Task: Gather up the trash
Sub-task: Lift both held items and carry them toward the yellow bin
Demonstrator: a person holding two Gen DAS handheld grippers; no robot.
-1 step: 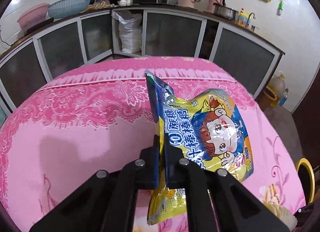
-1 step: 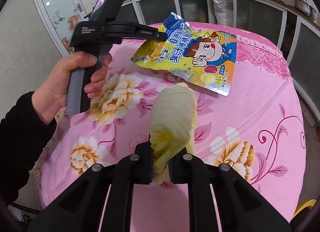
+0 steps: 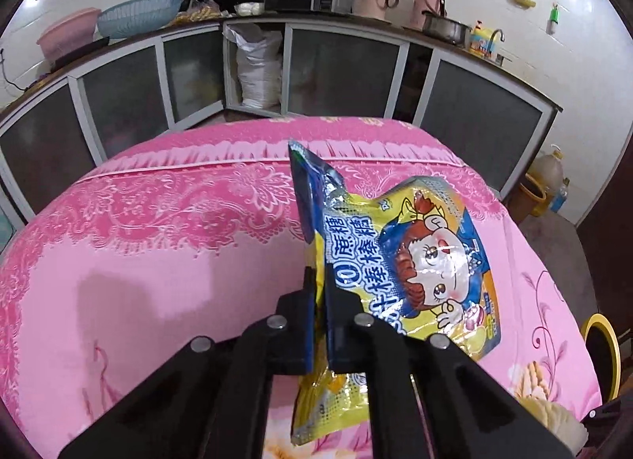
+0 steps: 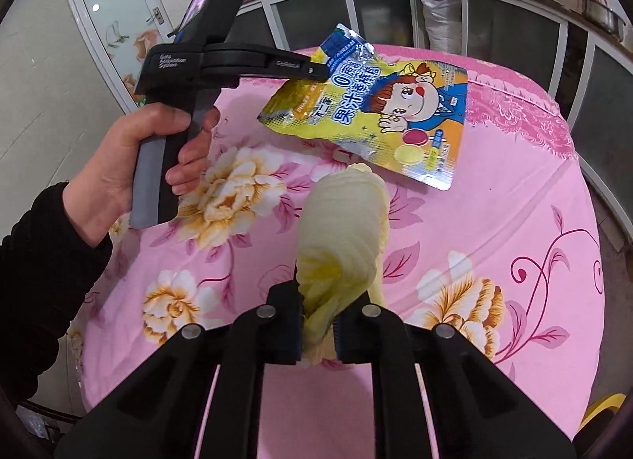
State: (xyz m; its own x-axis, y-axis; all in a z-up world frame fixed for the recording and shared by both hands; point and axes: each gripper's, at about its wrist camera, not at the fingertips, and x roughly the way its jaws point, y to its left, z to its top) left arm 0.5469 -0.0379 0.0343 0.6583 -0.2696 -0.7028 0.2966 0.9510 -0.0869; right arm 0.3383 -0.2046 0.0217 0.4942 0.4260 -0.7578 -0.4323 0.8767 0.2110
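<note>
Two grippers, both clamped on trash. Left gripper (image 3: 319, 281), jaws pinched tight on the near edge of a shiny yellow-and-blue foil candy bag (image 3: 411, 261) with a cartoon child's face; bag lifted, tilted above the pink floral-clothed worktop (image 3: 158, 269). Right gripper (image 4: 316, 320), jaws closed around the stalk end of a pale yellow-green cabbage leaf (image 4: 340, 229), which extends away toward the bag. Person's left hand (image 4: 130, 166), black sleeve, grips the left handle.

Each camera sits close behind its tongs, looking forward over the pink surface (image 3: 158, 281); both views share the candy bag (image 3: 415, 261).
</note>
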